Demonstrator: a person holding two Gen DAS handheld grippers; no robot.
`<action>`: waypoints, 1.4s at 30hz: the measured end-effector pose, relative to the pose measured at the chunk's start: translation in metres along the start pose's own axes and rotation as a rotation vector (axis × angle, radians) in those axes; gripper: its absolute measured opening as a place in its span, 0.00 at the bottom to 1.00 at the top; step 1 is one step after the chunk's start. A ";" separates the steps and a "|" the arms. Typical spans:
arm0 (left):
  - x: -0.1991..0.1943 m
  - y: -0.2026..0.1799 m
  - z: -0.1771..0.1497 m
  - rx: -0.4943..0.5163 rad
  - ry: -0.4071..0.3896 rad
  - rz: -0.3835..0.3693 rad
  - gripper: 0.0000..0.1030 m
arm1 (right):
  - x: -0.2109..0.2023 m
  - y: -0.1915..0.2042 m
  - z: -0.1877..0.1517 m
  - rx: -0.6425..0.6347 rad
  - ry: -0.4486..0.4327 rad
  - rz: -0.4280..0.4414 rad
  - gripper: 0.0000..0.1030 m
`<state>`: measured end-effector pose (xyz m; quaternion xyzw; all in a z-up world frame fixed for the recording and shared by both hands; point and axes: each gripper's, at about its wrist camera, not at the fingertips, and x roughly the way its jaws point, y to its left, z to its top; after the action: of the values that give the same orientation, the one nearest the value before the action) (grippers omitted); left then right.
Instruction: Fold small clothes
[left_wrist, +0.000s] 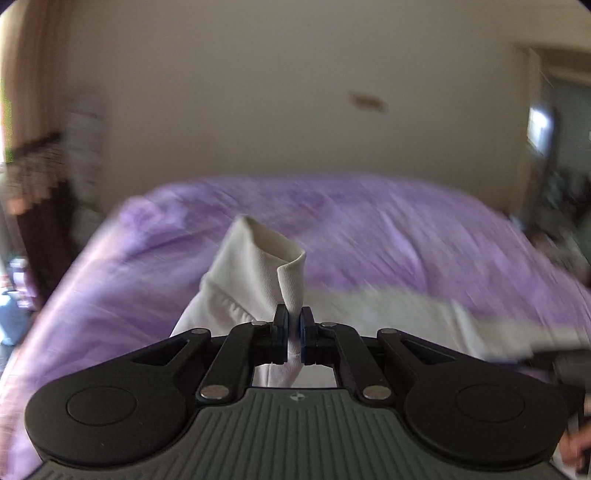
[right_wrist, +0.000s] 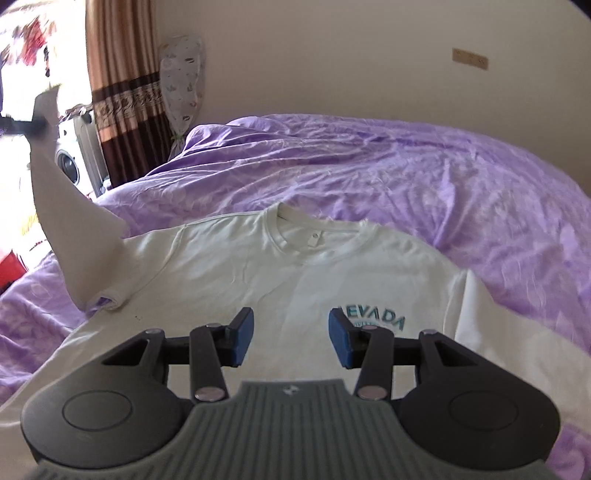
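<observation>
A white T-shirt (right_wrist: 229, 266) with blue "NEVADA" lettering lies face up on a purple bedspread (right_wrist: 406, 177), collar toward the wall. My left gripper (left_wrist: 294, 321) is shut on the cuff of the shirt's left sleeve (left_wrist: 258, 266) and holds it lifted off the bed; the raised sleeve (right_wrist: 70, 221) shows at the left of the right wrist view, with the left gripper (right_wrist: 37, 123) at its top. My right gripper (right_wrist: 291, 332) is open and empty, hovering just above the shirt's chest beside the lettering. The left wrist view is blurred.
The bed (left_wrist: 406, 229) runs back to a beige wall. A brown curtain (right_wrist: 122, 81), a covered standing fan (right_wrist: 183, 77) and a washing machine (right_wrist: 74, 155) stand left of the bed. A doorway (left_wrist: 554, 147) is at the right.
</observation>
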<state>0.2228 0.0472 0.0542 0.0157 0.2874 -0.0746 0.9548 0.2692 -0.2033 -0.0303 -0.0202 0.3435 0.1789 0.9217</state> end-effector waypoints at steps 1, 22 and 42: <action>0.015 -0.014 -0.014 0.026 0.033 -0.032 0.05 | -0.001 -0.005 -0.004 0.016 0.006 0.000 0.41; 0.084 -0.032 -0.108 0.140 0.315 -0.252 0.44 | 0.078 -0.055 -0.056 0.450 0.302 0.166 0.56; 0.079 0.165 -0.069 -0.211 0.256 0.183 0.44 | 0.081 0.010 0.073 0.333 0.185 0.269 0.01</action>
<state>0.2757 0.2052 -0.0493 -0.0493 0.4099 0.0455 0.9096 0.3678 -0.1566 -0.0254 0.1618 0.4508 0.2383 0.8449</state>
